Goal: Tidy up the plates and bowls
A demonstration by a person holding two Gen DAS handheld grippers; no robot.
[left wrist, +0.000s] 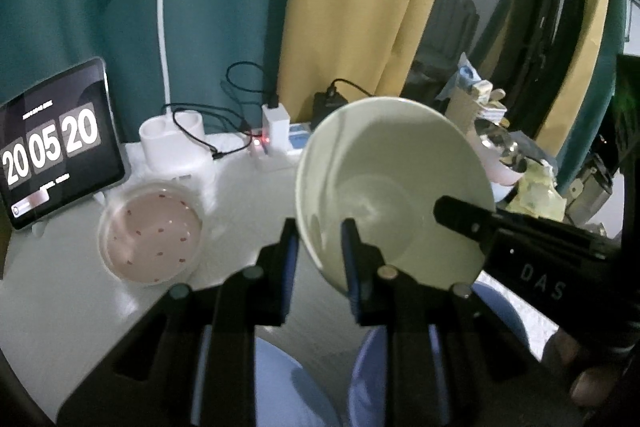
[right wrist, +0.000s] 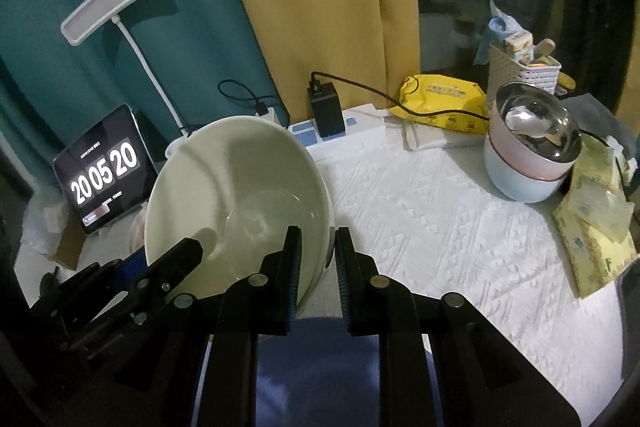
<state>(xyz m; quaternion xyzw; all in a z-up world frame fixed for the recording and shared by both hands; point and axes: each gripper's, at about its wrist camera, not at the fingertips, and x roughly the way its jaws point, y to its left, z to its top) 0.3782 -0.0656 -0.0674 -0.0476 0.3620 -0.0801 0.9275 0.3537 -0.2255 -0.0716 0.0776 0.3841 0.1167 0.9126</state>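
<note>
A pale green bowl point(left wrist: 396, 179) point(right wrist: 240, 187) hangs tilted above the white table point(right wrist: 440, 227), carried between both grippers. My left gripper point(left wrist: 320, 251) is shut on its left rim, and my right gripper point(right wrist: 318, 259) is shut on the opposite rim. Each gripper shows in the other's view: the right one point(left wrist: 460, 215), the left one point(right wrist: 180, 259). Blue dishes point(left wrist: 280, 379) point(right wrist: 312, 367) lie under the fingers, mostly hidden. A pink dotted bowl point(left wrist: 152, 235) sits on the table at the left. Stacked bowls point(right wrist: 524, 175), topped by a steel bowl with a spoon, stand at the right.
A tablet showing a clock point(right wrist: 104, 171) and a white desk lamp point(left wrist: 164, 27) stand at the back left. A power strip with a charger point(right wrist: 326, 111), a yellow wipes pack point(right wrist: 440, 103), a white basket point(right wrist: 520, 71) and a tissue pack point(right wrist: 596, 227) line the back and right.
</note>
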